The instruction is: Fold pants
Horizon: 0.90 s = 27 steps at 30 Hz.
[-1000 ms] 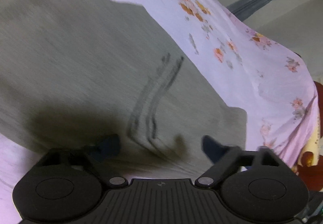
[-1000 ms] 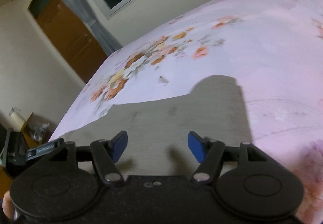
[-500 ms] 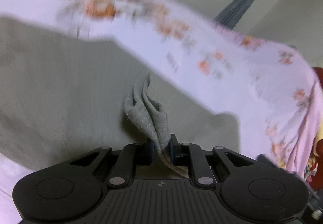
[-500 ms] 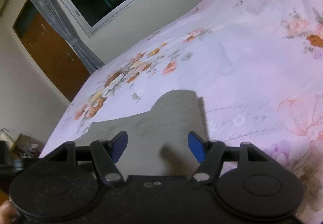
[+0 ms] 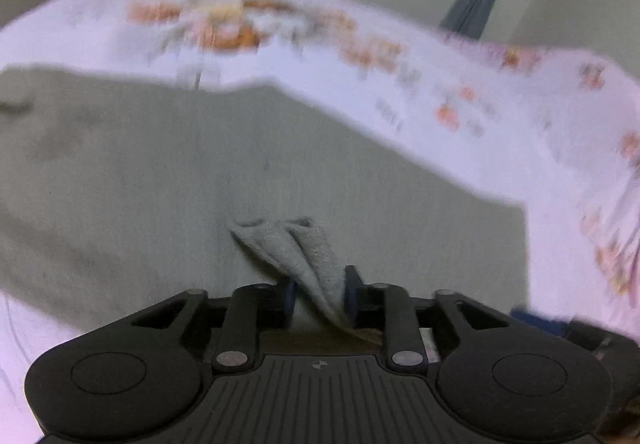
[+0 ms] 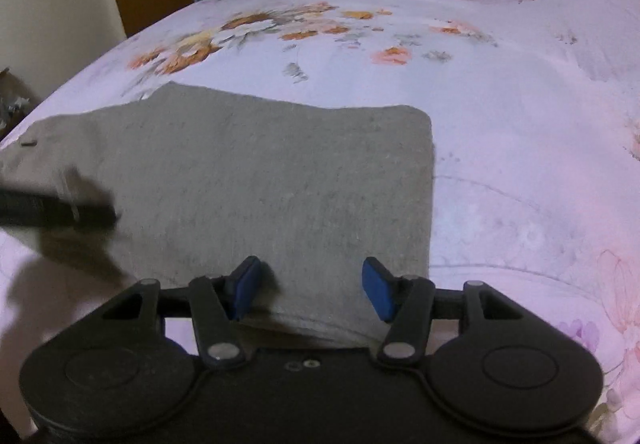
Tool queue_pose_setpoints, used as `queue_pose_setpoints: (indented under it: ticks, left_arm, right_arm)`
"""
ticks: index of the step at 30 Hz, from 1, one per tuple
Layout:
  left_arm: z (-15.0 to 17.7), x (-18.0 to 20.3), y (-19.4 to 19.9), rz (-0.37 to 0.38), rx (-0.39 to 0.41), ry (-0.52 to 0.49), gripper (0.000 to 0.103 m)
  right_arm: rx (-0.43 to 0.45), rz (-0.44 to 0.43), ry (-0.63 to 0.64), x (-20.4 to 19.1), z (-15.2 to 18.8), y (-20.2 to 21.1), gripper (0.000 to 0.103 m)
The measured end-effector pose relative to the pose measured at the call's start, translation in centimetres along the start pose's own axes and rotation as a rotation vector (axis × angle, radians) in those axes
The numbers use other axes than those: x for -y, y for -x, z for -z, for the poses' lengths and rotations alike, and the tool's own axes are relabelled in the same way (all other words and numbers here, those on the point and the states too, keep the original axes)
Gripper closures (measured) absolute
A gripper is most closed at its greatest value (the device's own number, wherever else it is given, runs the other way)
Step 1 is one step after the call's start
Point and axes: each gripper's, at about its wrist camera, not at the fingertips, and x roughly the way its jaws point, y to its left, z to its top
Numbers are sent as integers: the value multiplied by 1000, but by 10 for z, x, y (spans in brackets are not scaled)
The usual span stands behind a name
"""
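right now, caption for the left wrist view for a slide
Left gripper pinching a raised fold of the grey pants on the floral sheet.

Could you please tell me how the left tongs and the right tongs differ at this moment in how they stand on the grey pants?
The left tongs hold a raised pinch of the grey fabric pants, while the right tongs hold nothing. The left jaws stand narrow with cloth bunched between them, though they have just opened a little; the right jaws gape wide over the pants' near edge and have just been closing. Both have blue pads and point down at the pants on the floral pink bedsheet.
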Motion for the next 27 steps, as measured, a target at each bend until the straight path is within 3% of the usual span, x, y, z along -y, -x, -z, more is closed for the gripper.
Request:
queue_pose_setpoints:
  ticks: [1, 2, 3, 4, 17, 27]
  left_arm:
    - [-3, -2, -3, -60, 3, -22, 38]
    - [-3, -5, -11, -114, -37, -18, 31]
    - [-2, -11, -18, -122, -85, 9, 31]
    - [-2, -18, -14, -99, -76, 28, 31]
    - [-3, -56, 40, -299, -33, -17, 31]
    - [-2, -118, 52, -362, -41, 93, 31]
  right_arm:
    - [-8, -3, -9, 2, -2, 0, 46]
    - [-11, -2, -20, 2, -5, 0, 46]
    - [6, -14, -37, 0, -9, 4, 45]
    - [31, -38, -44, -3, -11, 9, 47]
    - [77, -138, 68, -86, -41, -7, 47]
    - [-6, -98, 155, -131, -32, -42, 45]
